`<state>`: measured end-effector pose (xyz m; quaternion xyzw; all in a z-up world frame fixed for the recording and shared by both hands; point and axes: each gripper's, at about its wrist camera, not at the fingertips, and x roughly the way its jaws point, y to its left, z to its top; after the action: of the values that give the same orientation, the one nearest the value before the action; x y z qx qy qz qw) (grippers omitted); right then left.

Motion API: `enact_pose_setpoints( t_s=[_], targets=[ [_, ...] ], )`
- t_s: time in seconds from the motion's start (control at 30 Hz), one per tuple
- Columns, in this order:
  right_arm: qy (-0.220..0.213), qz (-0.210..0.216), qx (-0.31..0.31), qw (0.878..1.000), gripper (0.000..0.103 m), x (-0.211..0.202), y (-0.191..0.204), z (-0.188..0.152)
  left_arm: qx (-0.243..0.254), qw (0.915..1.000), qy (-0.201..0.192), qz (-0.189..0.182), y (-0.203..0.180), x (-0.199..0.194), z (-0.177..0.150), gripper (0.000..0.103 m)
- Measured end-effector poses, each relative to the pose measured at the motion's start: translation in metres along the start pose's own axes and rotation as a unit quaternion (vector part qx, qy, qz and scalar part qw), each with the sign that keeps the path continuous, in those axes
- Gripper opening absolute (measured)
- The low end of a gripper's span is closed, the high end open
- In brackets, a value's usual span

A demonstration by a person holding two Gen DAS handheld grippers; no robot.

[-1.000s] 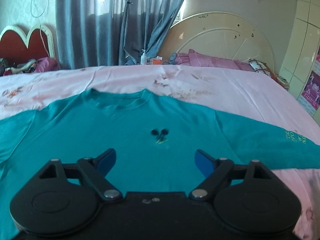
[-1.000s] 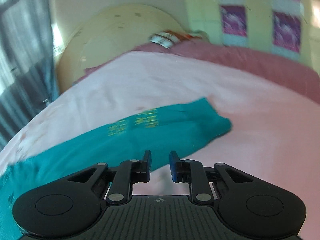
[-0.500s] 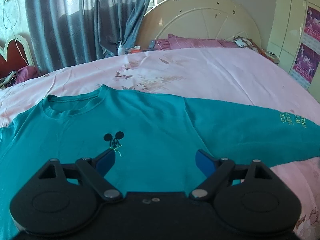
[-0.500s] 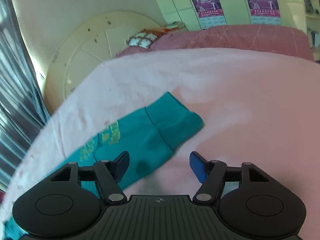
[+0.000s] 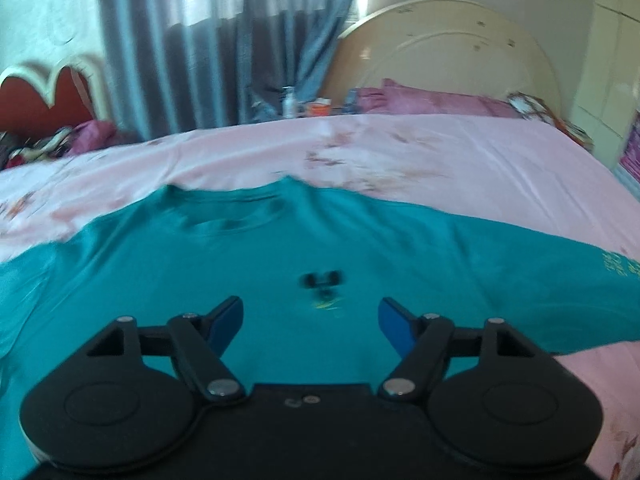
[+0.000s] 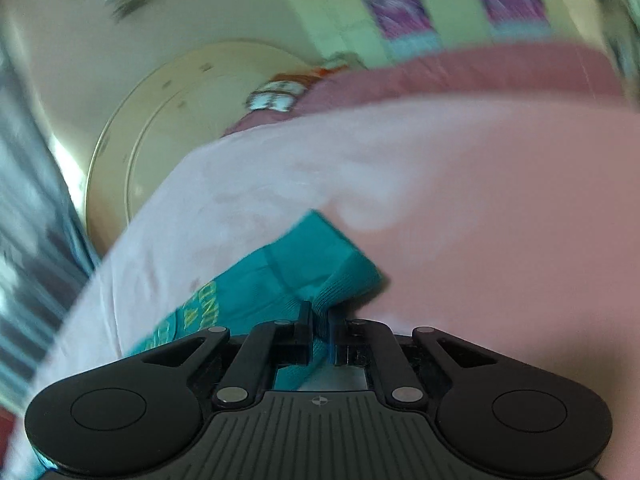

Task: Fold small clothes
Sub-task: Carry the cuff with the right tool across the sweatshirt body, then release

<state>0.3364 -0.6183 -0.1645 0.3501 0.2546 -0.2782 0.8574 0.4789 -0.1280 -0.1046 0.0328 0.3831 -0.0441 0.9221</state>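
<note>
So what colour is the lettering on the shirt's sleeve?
Yellow-green lettering on the teal sleeve; clearest in the right wrist view.

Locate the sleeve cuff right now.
In the right wrist view, the cuff lies low and centre on the pink bedsheet, its near edge pinched in the closing right gripper.

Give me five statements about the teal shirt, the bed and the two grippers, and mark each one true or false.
1. The teal shirt lies spread out on the pink bedsheet. True.
2. The right gripper is open, with nothing between its fingers. False: its jaws are closing, pinching the cuff of the shirt's sleeve.
3. The left gripper has shirt fabric clamped. False: it hovers over the chest, jaws apart though narrowing, nothing pinched.
4. A small dark print sits on the shirt's chest. True.
5. The sleeve bears red lettering. False: the lettering is yellow-green.
</note>
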Motion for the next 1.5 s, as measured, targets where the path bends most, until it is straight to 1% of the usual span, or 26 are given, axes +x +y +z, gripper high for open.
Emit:
enact_pose_setpoints(
  t_s=[0.1, 0.17, 0.23, 0.27, 0.33, 0.43, 0.47, 0.53, 0.63, 0.73, 0.8, 0.93, 1.0, 1.07, 1.17, 1.23, 1.27, 1.3, 1.33, 1.37, 1.4, 1.47, 1.5],
  targets=[
    [-0.021, 0.011, -0.047, 0.999, 0.006, -0.011, 0.028, -0.001, -0.018, 0.9996, 0.022, -0.004, 0.032, -0.003, -0.004, 0.078],
    [-0.027, 0.035, -0.083, 0.996, 0.006, -0.017, 0.059, -0.004, -0.017, 0.9995, 0.025, -0.011, 0.053, -0.008, -0.007, 0.088],
    [-0.022, 0.067, -0.12, 0.99, 0.006, -0.021, 0.099, -0.014, -0.024, 0.9994, 0.024, -0.005, 0.074, -0.012, -0.01, 0.088],
    [-0.017, 0.084, -0.139, 0.987, 0.006, -0.023, 0.12, -0.021, -0.031, 0.9992, 0.024, -0.008, 0.084, -0.013, -0.01, 0.086],
    [-0.007, 0.119, -0.186, 0.975, 0.006, -0.032, 0.167, -0.043, -0.046, 0.9985, 0.022, -0.018, 0.108, -0.014, -0.012, 0.08],
    [0.018, 0.171, -0.24, 0.955, 0.006, -0.043, 0.235, -0.084, -0.059, 0.9976, 0.016, -0.034, 0.142, -0.015, -0.013, 0.077],
    [0.027, 0.184, -0.256, 0.949, 0.006, -0.046, 0.255, -0.101, -0.06, 0.9973, 0.014, -0.04, 0.153, -0.015, -0.013, 0.075],
    [0.046, 0.207, -0.289, 0.933, 0.006, -0.052, 0.293, -0.14, -0.062, 0.9968, 0.011, -0.049, 0.175, -0.017, -0.014, 0.075],
    [0.078, 0.23, -0.328, 0.913, 0.006, -0.056, 0.336, -0.196, -0.065, 0.9962, 0.011, -0.057, 0.204, -0.017, -0.017, 0.074],
    [0.104, 0.249, -0.364, 0.891, 0.006, -0.065, 0.366, -0.249, -0.071, 0.9949, 0.022, -0.068, 0.231, -0.016, -0.022, 0.073],
    [0.113, 0.257, -0.39, 0.877, 0.006, -0.072, 0.378, -0.281, -0.074, 0.9944, 0.025, -0.071, 0.246, -0.016, -0.026, 0.073],
    [0.124, 0.27, -0.43, 0.853, 0.006, -0.077, 0.403, -0.33, -0.081, 0.9932, 0.027, -0.079, 0.268, -0.017, -0.035, 0.073],
    [0.128, 0.277, -0.442, 0.844, 0.006, -0.076, 0.413, -0.35, -0.083, 0.9925, 0.03, -0.084, 0.273, -0.014, -0.039, 0.073],
    [0.136, 0.283, -0.448, 0.837, 0.006, -0.077, 0.42, -0.366, -0.087, 0.9914, 0.031, -0.092, 0.279, -0.013, -0.042, 0.067],
    [0.14, 0.291, -0.465, 0.824, 0.006, -0.074, 0.429, -0.39, -0.1, 0.9881, 0.031, -0.113, 0.281, -0.01, -0.044, 0.066],
    [0.124, 0.294, -0.48, 0.817, 0.006, -0.077, 0.429, -0.396, -0.108, 0.9863, 0.031, -0.121, 0.278, -0.007, -0.043, 0.067],
    [0.118, 0.294, -0.483, 0.816, 0.006, -0.08, 0.428, -0.397, -0.108, 0.9858, 0.03, -0.125, 0.276, -0.005, -0.042, 0.071],
    [0.113, 0.293, -0.482, 0.818, 0.006, -0.081, 0.425, -0.394, -0.109, 0.9853, 0.03, -0.128, 0.272, -0.002, -0.041, 0.074],
    [0.108, 0.289, -0.479, 0.822, 0.006, -0.086, 0.419, -0.388, -0.11, 0.9847, 0.029, -0.132, 0.267, 0.002, -0.04, 0.079],
    [0.105, 0.287, -0.472, 0.827, 0.006, -0.089, 0.411, -0.379, -0.111, 0.9837, 0.028, -0.138, 0.261, 0.007, -0.038, 0.081],
    [0.102, 0.285, -0.461, 0.834, 0.006, -0.093, 0.402, -0.37, -0.112, 0.9823, 0.027, -0.148, 0.255, 0.012, -0.036, 0.081],
    [0.09, 0.262, -0.436, 0.856, 0.006, -0.096, 0.38, -0.344, -0.112, 0.9785, 0.034, -0.17, 0.237, 0.027, -0.03, 0.081],
    [0.084, 0.243, -0.419, 0.871, 0.006, -0.095, 0.365, -0.328, -0.108, 0.9775, 0.034, -0.178, 0.227, 0.034, -0.028, 0.081]
  ],
)
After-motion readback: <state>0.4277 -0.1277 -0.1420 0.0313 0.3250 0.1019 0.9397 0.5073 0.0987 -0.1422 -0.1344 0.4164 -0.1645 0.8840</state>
